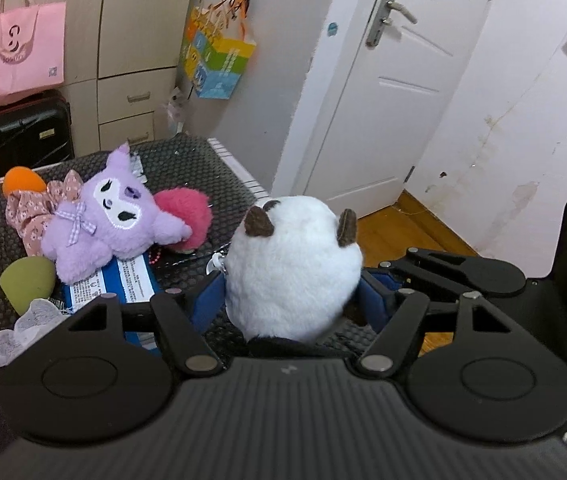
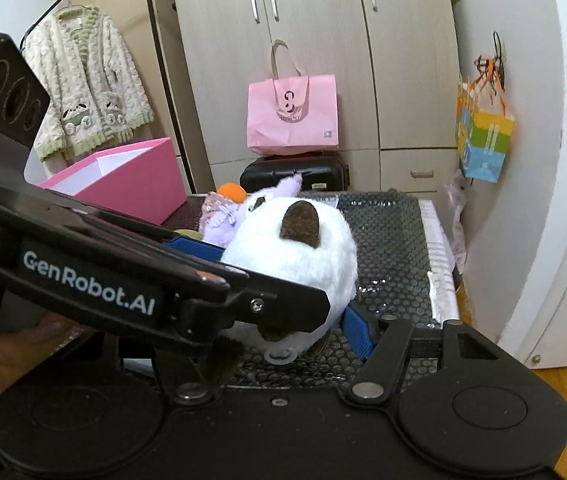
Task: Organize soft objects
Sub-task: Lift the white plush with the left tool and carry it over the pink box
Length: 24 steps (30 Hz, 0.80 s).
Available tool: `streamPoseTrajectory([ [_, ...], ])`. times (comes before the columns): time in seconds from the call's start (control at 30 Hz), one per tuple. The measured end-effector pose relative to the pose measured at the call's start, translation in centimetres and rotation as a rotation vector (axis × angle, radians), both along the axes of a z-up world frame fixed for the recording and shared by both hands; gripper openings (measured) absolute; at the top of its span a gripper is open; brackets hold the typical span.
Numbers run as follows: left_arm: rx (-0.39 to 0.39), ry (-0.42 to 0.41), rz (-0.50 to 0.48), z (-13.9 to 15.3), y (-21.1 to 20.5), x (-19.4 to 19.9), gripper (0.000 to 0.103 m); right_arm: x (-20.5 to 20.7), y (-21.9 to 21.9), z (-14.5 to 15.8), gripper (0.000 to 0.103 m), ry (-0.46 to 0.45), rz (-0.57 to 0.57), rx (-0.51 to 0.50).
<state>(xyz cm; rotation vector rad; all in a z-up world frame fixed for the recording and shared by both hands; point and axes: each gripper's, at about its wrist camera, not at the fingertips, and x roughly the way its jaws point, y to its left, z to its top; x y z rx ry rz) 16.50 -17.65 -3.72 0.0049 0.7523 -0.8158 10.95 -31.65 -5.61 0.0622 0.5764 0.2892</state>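
Left gripper [image 1: 289,300] and right gripper [image 2: 283,300] both clamped on white plush ball [image 1: 291,268], purple plush [image 1: 115,216] far left on black mat [image 1: 203,168]

Bare mat [image 2: 387,240] right of white plush [image 2: 295,256]

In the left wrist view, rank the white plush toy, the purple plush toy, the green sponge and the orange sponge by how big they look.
1. white plush toy, though it sits nearest the camera
2. purple plush toy
3. green sponge
4. orange sponge, partly hidden, so these last two are unsure
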Motion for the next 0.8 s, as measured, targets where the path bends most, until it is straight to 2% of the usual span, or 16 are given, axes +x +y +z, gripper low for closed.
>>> streamPoseTrajectory([
  [0.3,-0.018,0.058,0.001,2.6,2.4,-1.9,0.070,-1.4,2.3,4.1,0.070,0.052,0.065,-0.084],
  [0.8,-0.056,0.174,0.127,3.1,11.9,-4.9,0.071,-1.9,9.1,5.6,0.070,0.166,0.295,-0.030],
])
